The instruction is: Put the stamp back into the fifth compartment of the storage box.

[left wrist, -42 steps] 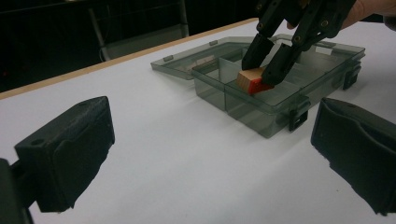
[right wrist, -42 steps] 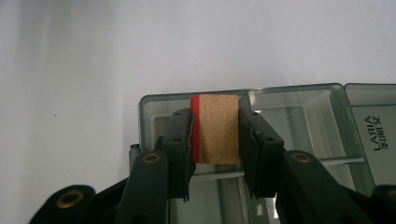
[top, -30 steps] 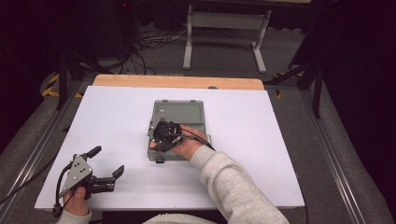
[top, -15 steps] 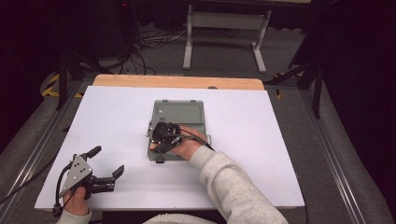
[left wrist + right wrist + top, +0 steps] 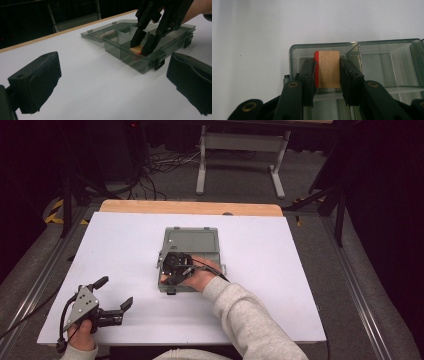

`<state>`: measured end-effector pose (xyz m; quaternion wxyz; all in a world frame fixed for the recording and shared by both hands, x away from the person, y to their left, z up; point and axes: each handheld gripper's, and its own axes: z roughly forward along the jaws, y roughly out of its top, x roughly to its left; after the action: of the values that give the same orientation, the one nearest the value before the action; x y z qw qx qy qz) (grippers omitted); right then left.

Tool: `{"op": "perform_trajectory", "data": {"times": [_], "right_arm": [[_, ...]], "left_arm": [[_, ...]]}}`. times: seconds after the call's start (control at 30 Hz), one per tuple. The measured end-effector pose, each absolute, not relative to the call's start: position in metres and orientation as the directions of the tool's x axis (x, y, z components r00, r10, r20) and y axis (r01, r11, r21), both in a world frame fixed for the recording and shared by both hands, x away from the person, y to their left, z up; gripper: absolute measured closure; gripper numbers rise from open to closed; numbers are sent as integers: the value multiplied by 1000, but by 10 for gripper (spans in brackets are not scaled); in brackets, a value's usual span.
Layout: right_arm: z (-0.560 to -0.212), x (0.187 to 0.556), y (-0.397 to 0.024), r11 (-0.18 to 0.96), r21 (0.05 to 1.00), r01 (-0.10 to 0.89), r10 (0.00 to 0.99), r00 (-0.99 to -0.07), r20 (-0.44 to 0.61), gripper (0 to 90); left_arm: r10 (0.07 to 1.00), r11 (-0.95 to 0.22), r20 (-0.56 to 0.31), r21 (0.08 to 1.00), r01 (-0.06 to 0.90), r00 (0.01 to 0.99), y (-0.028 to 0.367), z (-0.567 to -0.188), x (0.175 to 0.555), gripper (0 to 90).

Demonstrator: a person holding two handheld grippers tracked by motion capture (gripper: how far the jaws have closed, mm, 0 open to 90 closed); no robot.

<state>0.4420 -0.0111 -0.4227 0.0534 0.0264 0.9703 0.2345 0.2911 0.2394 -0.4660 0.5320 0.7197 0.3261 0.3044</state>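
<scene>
A smoky grey compartment box (image 5: 192, 240) lies open in the middle of the white table, lid flat behind it. My right gripper (image 5: 169, 277) reaches down into its near left corner compartment. In the right gripper view the jaws press both sides of a small tan block with a red face (image 5: 328, 68), so the right gripper (image 5: 327, 63) is shut on it. The left gripper view shows the block (image 5: 137, 49) low inside the box (image 5: 117, 42). My left gripper (image 5: 116, 292) rests near the table's front left, open and holding nothing (image 5: 113, 82).
The white table (image 5: 280, 270) has a wooden strip along its far edge (image 5: 190, 208). Beyond it stand a metal frame (image 5: 240, 150) and cables on the floor. Other compartments of the box (image 5: 387, 62) look empty.
My right gripper has shifted slightly toward the box's near left corner with the block. The left gripper has stayed put.
</scene>
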Motion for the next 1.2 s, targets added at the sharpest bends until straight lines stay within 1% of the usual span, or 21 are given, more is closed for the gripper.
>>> {"op": "perform_trajectory", "data": {"times": [0.13, 0.47, 0.6, 0.8, 0.93, 1.2], "right_arm": [[-422, 441, -12, 888, 458, 24, 78, -992, -99, 657], [-414, 440, -16, 868, 496, 40, 105, -989, -103, 568], [-408, 440, -17, 847, 528, 65, 130, -988, -87, 504], [-400, 435, -19, 823, 565, 55, 136, -986, -101, 424], [-395, 433, -21, 799, 598, 57, 157, -981, -115, 306], [-386, 427, -24, 768, 639, 34, 162, -976, -143, 179]], "left_arm": [[792, -223, 93, 964, 145, 603, 239, -466, 291, 6], [793, -224, 93, 963, 147, 602, 240, -466, 291, 6], [794, -222, 91, 964, 147, 602, 240, -466, 290, 6], [796, -219, 89, 964, 149, 598, 240, -467, 290, 6], [797, -218, 88, 964, 149, 597, 240, -466, 290, 6], [796, -219, 86, 964, 152, 600, 240, -466, 290, 6]]}}
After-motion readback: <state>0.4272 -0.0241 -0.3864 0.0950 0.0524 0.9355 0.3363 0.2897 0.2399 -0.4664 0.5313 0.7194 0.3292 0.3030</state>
